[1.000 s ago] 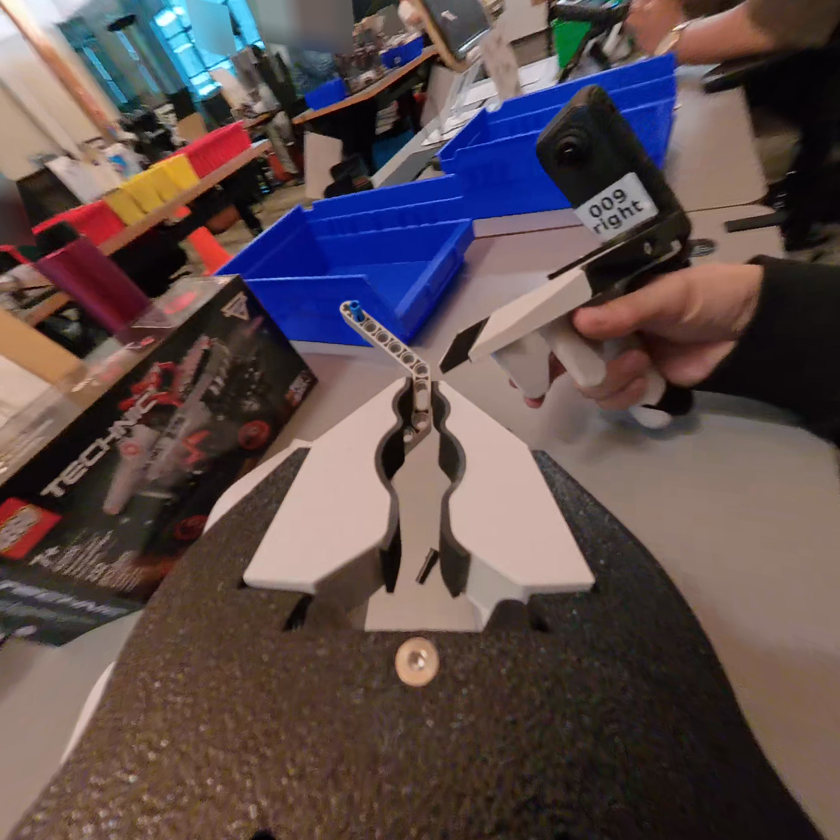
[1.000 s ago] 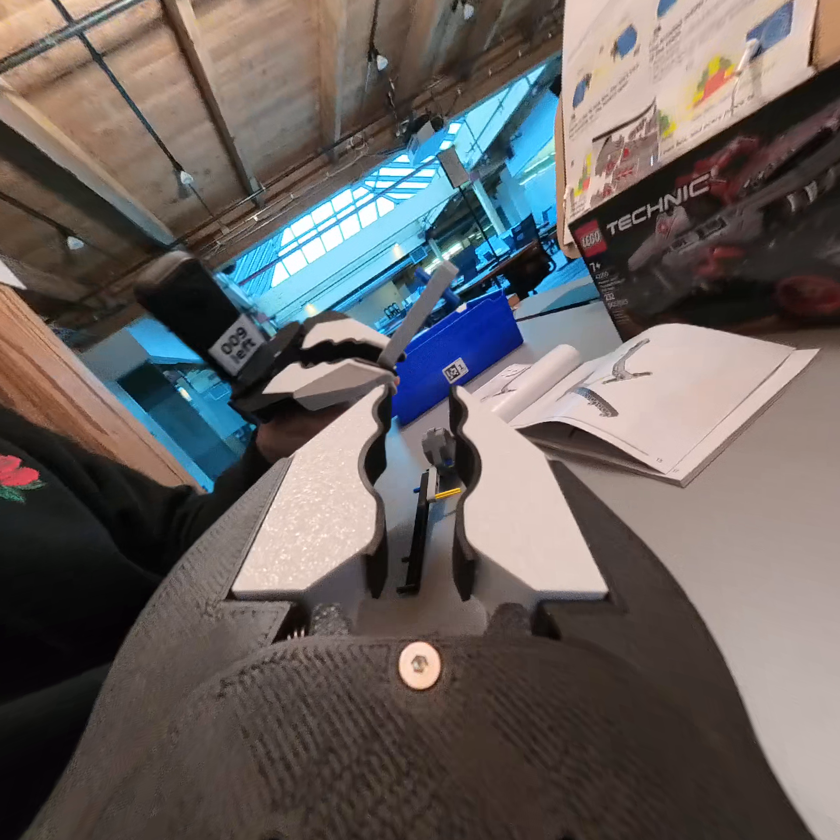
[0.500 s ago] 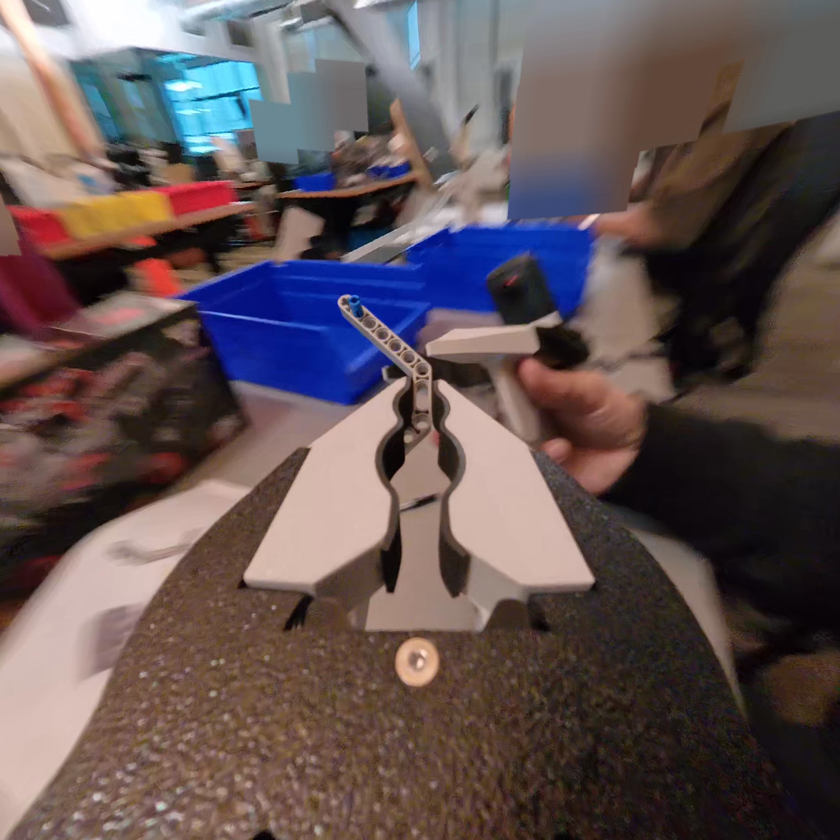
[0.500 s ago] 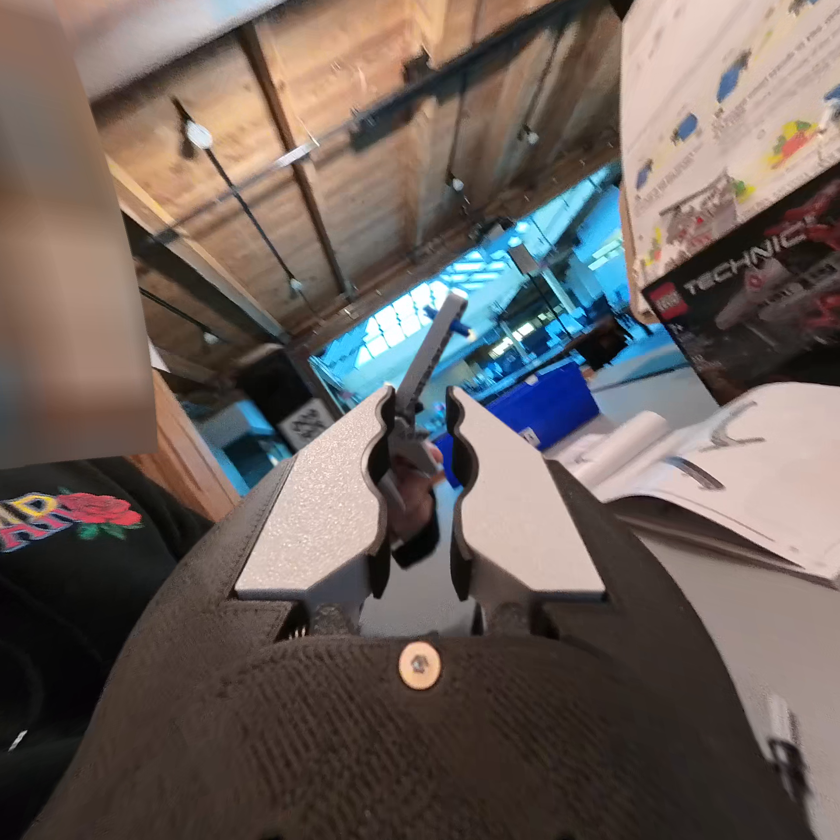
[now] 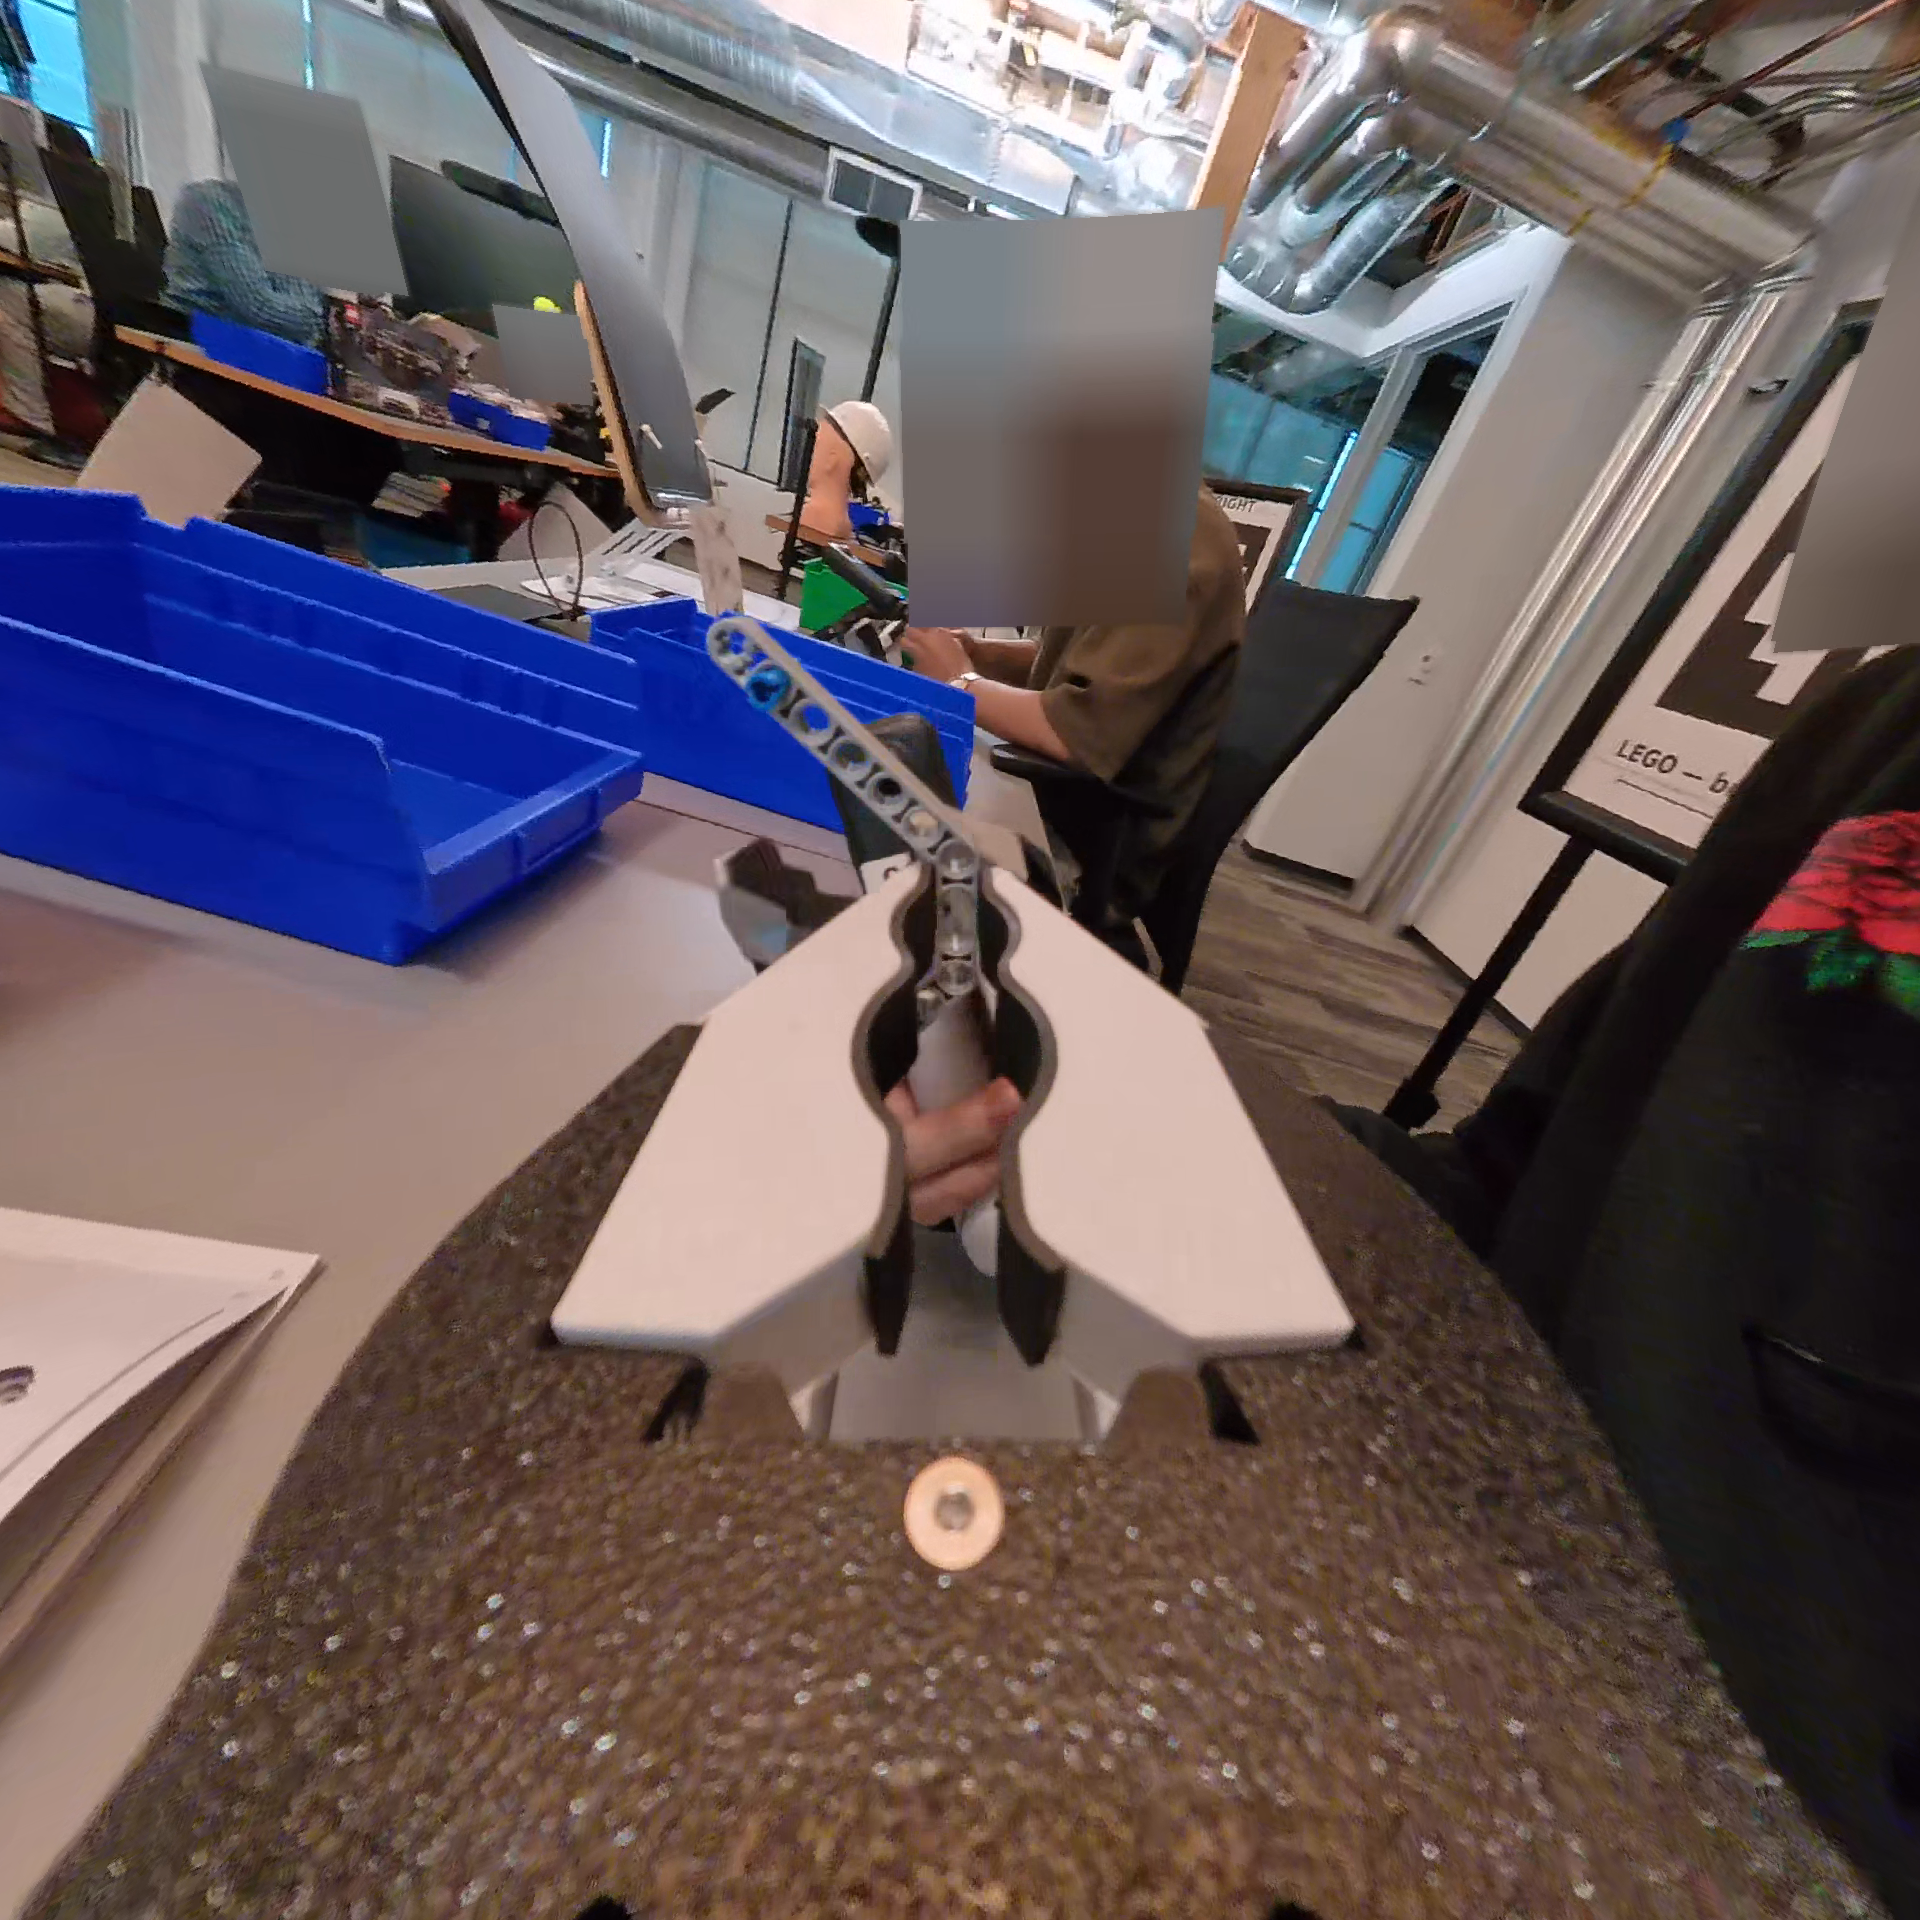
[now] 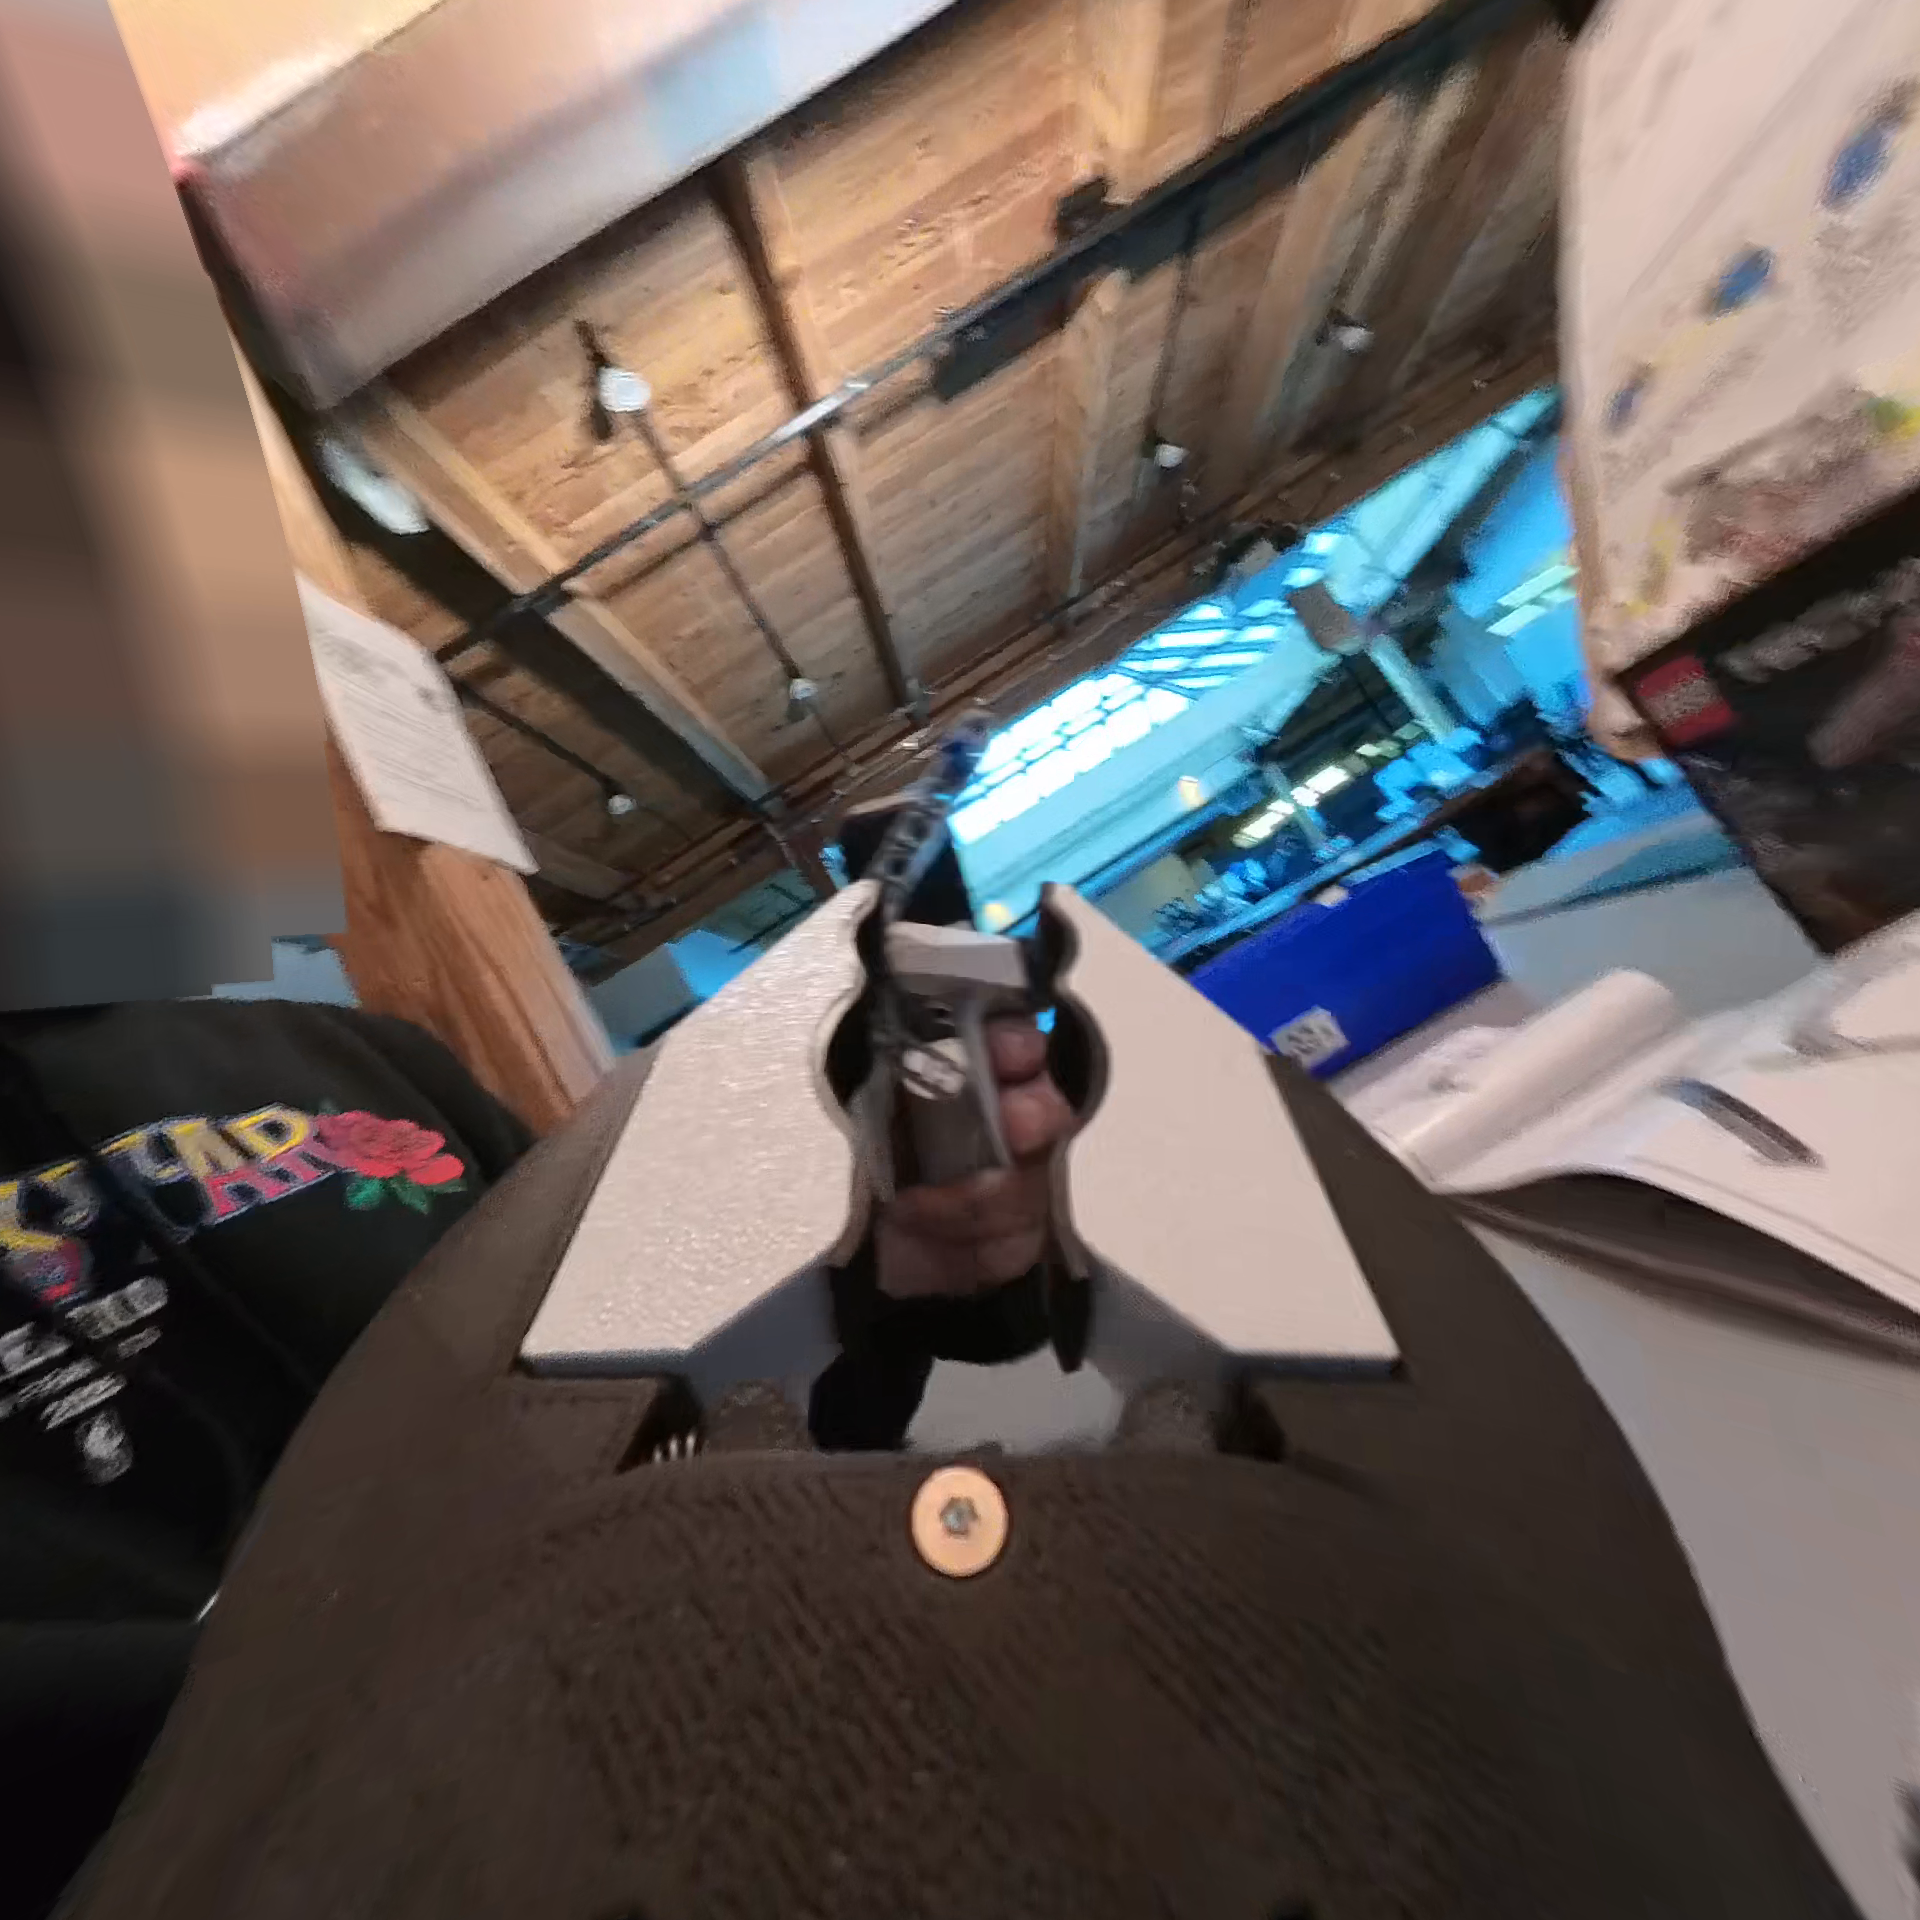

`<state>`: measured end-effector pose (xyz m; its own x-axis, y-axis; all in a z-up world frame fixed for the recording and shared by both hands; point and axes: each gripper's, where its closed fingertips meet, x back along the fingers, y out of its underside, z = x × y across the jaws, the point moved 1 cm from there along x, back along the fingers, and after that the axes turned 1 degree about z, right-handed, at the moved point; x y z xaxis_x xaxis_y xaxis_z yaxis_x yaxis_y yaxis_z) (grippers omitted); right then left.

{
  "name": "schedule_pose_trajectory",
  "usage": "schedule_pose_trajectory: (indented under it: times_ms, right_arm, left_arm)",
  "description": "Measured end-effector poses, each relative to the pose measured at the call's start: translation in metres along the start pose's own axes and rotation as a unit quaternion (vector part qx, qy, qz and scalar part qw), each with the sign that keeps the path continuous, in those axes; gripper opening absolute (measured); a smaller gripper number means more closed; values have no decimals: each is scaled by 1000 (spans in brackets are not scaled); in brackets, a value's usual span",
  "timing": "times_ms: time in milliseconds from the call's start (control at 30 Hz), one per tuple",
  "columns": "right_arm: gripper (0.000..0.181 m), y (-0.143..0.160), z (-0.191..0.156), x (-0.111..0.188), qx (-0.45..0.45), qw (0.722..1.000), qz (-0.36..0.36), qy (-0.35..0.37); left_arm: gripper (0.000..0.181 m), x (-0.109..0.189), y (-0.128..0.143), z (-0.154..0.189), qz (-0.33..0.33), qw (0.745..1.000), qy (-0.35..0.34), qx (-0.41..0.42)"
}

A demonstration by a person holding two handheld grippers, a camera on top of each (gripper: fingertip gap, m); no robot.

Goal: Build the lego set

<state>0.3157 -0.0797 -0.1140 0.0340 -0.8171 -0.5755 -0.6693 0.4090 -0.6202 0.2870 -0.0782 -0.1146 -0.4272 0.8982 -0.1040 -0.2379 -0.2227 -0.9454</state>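
Note:
My left gripper [image 5: 956, 883] is shut on the near end of a grey bent beam with holes [image 5: 873, 779]. The beam rises up and to the left, with a blue pin [image 5: 767, 686] near its far end. My right gripper [image 6: 956, 904] is open and faces the left one. In the blurred right wrist view, the left gripper's white finger [image 6: 951, 956] and the beam [image 6: 904, 842] show in the gap between my right fingers. I cannot tell whether they touch. In the left wrist view, one right finger [image 5: 764, 914] shows just behind the beam.
Two blue bins [image 5: 312, 748] [image 5: 727, 707] stand on the grey table [image 5: 312, 1039]. An open instruction booklet [image 5: 104, 1351] lies at the left and also shows in the right wrist view [image 6: 1662, 1122]. The set's box [image 6: 1818, 748] stands behind it. A seated person [image 5: 1132, 707] is beyond the table. The grippers are tip to tip, or close to it.
Both grippers rose off the table and turned to face each other, close together. The left kept its hold on the beam. The right jaws narrowed, then widened.

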Motion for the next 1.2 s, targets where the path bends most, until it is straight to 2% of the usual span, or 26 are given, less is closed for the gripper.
schedule_pose_trajectory:
  times_ms: [67,167,300,433,467,500,533,633,733,833,900,933,1000,1033,1100,1200]
  right_arm:
    - [28,4,6,6,-1,1000,-16,17]
    - [32,10,-4,0,-18,999,-34,-12]
    - [9,10,-23,-3,-32,996,-29,-78]
    - [27,15,-33,-6,-26,993,-42,-105]
    - [25,16,-33,-7,-25,993,-42,-105]
    - [14,17,-30,-9,-22,994,-44,-95]
    - [13,16,-31,-9,-16,994,-42,-97]
    - [9,11,-22,-9,11,997,-33,-62]
    - [6,7,-7,-8,72,996,-44,13]
    - [6,14,16,-8,145,976,-106,126]
    - [6,17,27,-8,160,962,-130,181]
    - [5,19,30,-9,163,957,-139,197]
    - [5,21,30,-11,174,951,-149,209]
    - [5,22,32,-11,179,947,-156,217]
    - [5,21,31,-11,190,945,-155,217]
    - [14,16,22,-7,201,949,-150,191]
  left_arm:
    - [4,1,-1,1,0,1000,4,-2]
    - [5,0,6,12,-27,998,55,14]
    - [5,2,4,19,-23,994,98,49]
    - [5,3,13,20,-55,991,109,53]
    - [5,3,14,21,-55,991,112,51]
    - [5,2,13,22,-54,991,111,50]
    - [5,2,13,21,-52,992,108,47]
    - [9,3,13,7,-58,997,53,26]
    - [18,7,17,-20,-87,994,-54,-32]
    - [25,9,20,-33,-127,978,-125,-110]
    - [27,9,21,-39,-151,962,-165,-156]
    - [21,10,22,-42,-166,953,-183,-178]
    - [8,13,25,-49,-193,936,-216,-201]
    - [8,15,26,-51,-198,933,-224,-198]
    - [7,14,24,-51,-185,941,-222,-175]
    - [7,20,17,-55,-149,952,-227,-139]
